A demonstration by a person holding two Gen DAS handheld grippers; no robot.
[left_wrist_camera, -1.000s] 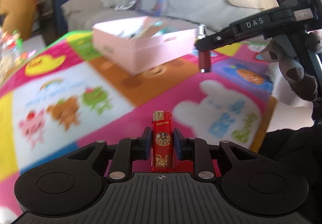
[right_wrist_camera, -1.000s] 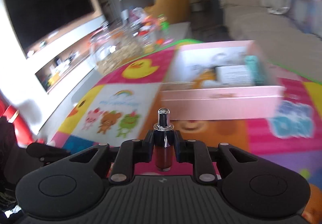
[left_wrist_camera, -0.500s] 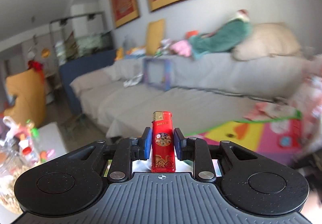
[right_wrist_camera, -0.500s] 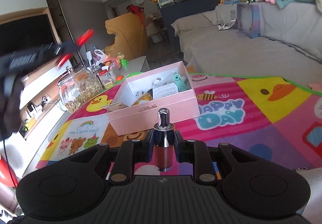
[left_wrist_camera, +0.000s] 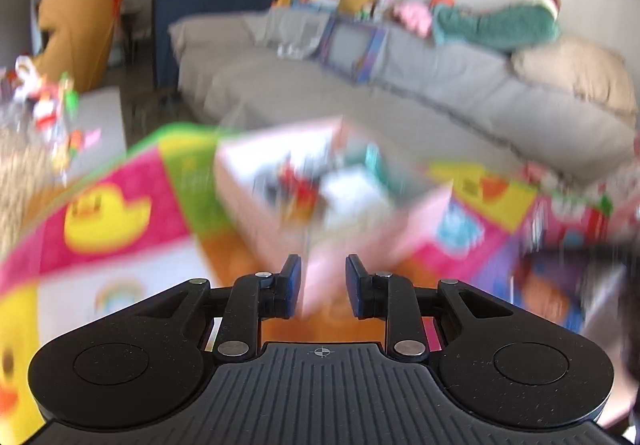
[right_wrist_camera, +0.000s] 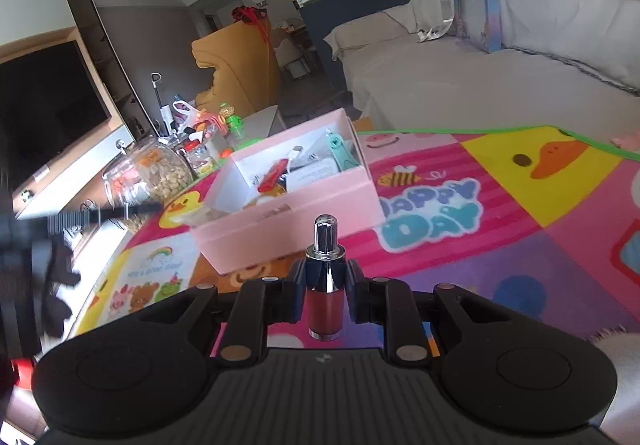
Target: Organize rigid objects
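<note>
The right claw (right_wrist_camera: 326, 295) pinches a small bottle (right_wrist_camera: 325, 285) between its two pads. The bottle stands upright, its long axis vertical: the shiny silver cap points up and the dark red glass body hangs below the pads. It is held above the colourful play mat (right_wrist_camera: 500, 245), over a purple and pink patch.

Ahead of it, past the bottle's cap, sits an open pink box (right_wrist_camera: 288, 201) on the mat, one corner turned toward the claw. Inside lie a red lighter (right_wrist_camera: 273, 177), slanted with its long axis running from near-left to far-right, a teal item (right_wrist_camera: 340, 153) leaning at the far wall, and white cards or packets. The near wall of the box stands between the bottle and the inside.

Left of the box stand a glass jar (right_wrist_camera: 152, 177) of nuts or snacks and a cluster of small toys. A grey sofa (right_wrist_camera: 460, 69) runs behind the mat, and a dark TV (right_wrist_camera: 48, 105) hangs at far left.

The left claw (left_wrist_camera: 323, 287) is spread with nothing between its blue pads. Its view is heavily smeared; the pink box (left_wrist_camera: 320, 185) seems to lie just ahead and below it, with blurred red and teal shapes inside. In the right view the left claw shows as a dark streak at the left edge
</note>
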